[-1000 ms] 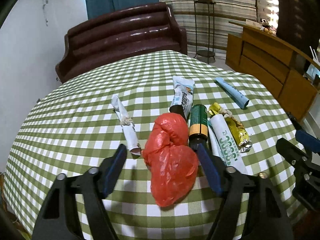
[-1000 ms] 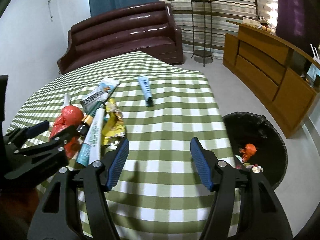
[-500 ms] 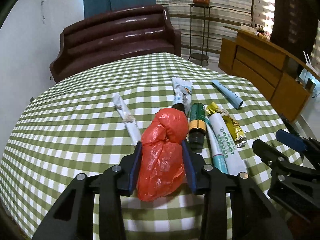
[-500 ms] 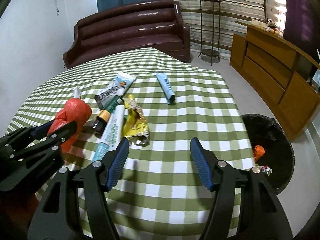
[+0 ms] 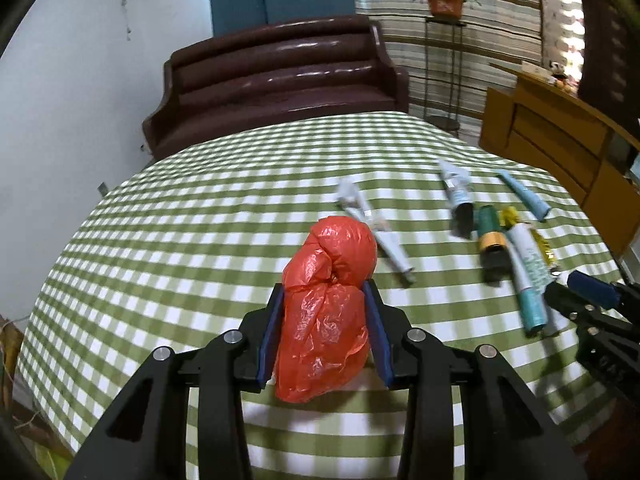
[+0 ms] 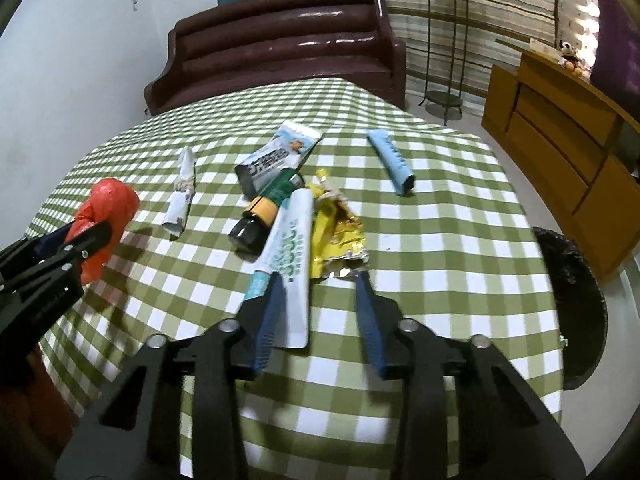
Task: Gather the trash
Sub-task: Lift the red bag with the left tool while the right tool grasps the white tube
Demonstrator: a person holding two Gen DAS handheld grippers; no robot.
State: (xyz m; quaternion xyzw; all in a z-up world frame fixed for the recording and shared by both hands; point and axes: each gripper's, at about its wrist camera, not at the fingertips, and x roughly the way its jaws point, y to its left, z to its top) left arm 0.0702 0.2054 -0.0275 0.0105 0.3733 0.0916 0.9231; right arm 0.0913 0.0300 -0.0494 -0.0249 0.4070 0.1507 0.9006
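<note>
My left gripper (image 5: 324, 290) is shut on a crumpled red plastic bag (image 5: 326, 312), held just over the green-checked tablecloth (image 5: 160, 240), left of the litter pile. My right gripper (image 6: 320, 278) is closing around the near end of a white toothpaste tube (image 6: 294, 240). The tube lies against the left pad and the right pad stands apart from it. A yellow foil wrapper (image 6: 336, 232) touches the tube's right side, and a green tube with an orange band (image 6: 272, 200) lies at its left. The red bag (image 6: 108, 208) shows at the left of the right wrist view.
A black-and-white tube (image 6: 276, 156), a blue tube (image 6: 390, 160) and a rolled white paper (image 6: 182, 196) lie farther back. A black-lined trash bin (image 6: 576, 280) stands on the floor right of the table. A brown sofa (image 5: 280, 80) and a wooden cabinet (image 5: 552, 144) lie beyond.
My left gripper shut on the red bag and carried it left, away from the pile. My right gripper moved left to the pile, and its jaws narrowed around the white tube.
</note>
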